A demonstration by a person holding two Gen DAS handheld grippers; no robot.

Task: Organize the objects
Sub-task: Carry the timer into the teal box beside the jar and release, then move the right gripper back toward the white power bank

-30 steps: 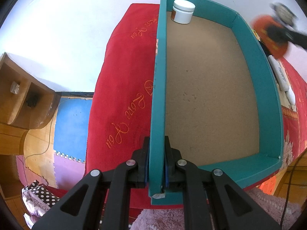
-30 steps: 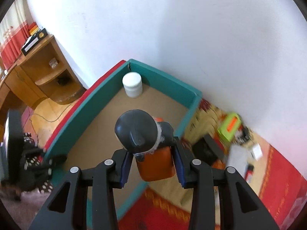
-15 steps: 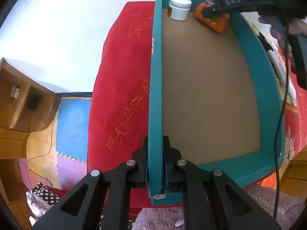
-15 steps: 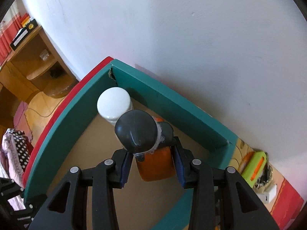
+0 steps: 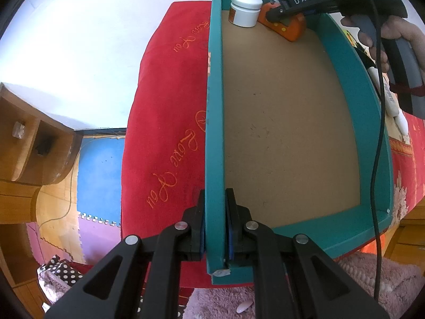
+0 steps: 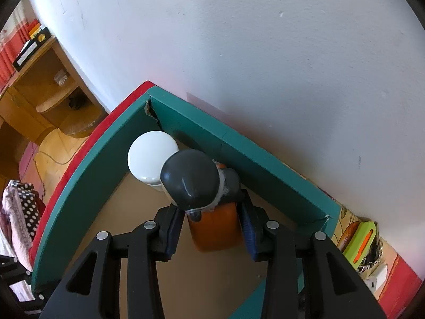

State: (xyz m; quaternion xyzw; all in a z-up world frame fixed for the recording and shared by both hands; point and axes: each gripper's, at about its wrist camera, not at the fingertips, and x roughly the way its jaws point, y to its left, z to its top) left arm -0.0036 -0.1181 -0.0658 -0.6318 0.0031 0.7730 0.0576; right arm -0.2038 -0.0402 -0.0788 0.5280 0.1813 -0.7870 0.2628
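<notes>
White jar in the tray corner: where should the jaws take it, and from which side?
Grip the white jar across its round body just under the wider lid, descending from above. Teal tray walls box two sides and the orange figurine crowds a third.

We see a plain white wall (image 6: 265, 53) filling most of the right wrist view, evenly lit and marked with a few small scuffs. To the left stands a wooden shelf unit (image 6: 45, 85) with open compartments and books on top. In the left wrist view the floor shows wood boards (image 5: 55, 207) partly covered by blue and purple foam mats (image 5: 101, 170). A red embroidered cloth (image 5: 170, 122) covers the raised surface.
</notes>
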